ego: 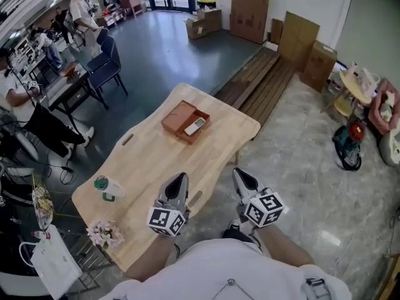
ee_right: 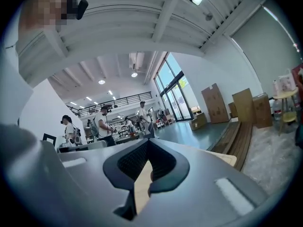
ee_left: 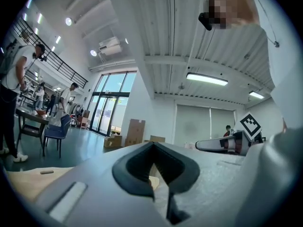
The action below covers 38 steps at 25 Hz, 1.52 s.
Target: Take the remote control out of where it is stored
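My left gripper [ego: 180, 179] and right gripper [ego: 241, 177], jaws closed and empty, near the light wooden table's [ego: 144, 161] 6 o'clock edge. The white remote control [ego: 195, 126] lies in the open orange-brown box [ego: 177, 117] at 12 o'clock.

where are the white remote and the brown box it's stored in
white slim remote control [ego: 195, 126]: head view, its middle.
orange-brown flat box [ego: 177, 117]: head view, bare left half.

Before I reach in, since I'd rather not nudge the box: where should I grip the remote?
Across its narrow width near mid-length, from straight above: the remote lies flat in the open box, whose walls likely block a sideways approach.
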{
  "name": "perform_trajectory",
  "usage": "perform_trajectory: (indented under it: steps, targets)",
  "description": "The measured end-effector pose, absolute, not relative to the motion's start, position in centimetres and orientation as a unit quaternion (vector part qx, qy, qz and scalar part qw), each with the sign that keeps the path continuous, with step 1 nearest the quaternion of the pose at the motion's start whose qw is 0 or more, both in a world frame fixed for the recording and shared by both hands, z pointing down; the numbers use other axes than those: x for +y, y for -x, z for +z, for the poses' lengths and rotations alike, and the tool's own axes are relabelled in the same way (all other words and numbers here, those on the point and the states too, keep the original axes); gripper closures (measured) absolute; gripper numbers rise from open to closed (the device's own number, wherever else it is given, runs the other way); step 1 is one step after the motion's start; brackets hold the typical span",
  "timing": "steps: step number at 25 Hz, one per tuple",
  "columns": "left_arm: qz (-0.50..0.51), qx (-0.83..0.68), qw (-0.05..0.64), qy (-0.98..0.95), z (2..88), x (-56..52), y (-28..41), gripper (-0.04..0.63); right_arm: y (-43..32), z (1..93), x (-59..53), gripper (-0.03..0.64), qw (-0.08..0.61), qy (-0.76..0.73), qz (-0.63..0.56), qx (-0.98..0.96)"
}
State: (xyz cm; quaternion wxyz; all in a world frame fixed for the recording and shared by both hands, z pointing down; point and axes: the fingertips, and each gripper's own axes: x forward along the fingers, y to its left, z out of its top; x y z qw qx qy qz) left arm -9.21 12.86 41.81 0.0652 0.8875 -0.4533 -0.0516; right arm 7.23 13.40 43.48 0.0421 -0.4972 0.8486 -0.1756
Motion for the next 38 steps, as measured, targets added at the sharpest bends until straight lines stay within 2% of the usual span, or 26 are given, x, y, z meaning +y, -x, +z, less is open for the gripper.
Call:
perform_trajectory:
  steps: [9, 17, 25, 30, 38]
  targets:
    - [-0.051, -0.511, 0.048, -0.857, 41.3, 7.5, 3.1, 0.594, -12.8, 43.3, 5.7, 0.589, 0.034, 0.437, -0.168, 0.883]
    - [-0.038, -0.545, 0.063, -0.835, 43.7, 3.1, 3.7, 0.594, -12.6, 45.3, -0.2, 0.589, 0.030, 0.410, -0.180, 0.894]
    - [-0.057, -0.542, 0.066, -0.836, 44.0, -6.4, 4.3, 0.594, -11.3, 45.0, -8.5, 0.589, 0.015, 0.399, -0.175, 0.900]
    - [-0.064, -0.550, 0.066, -0.830, 43.4, -11.5, 6.7, 0.594, -8.8, 44.0, -14.4, 0.589, 0.012, 0.388, -0.172, 0.905]
    - [-0.075, -0.593, 0.108, -0.794, 46.6, -15.5, 12.8, 0.594, -2.3, 45.9, -20.1, 0.589, -0.042, 0.340, -0.186, 0.921]
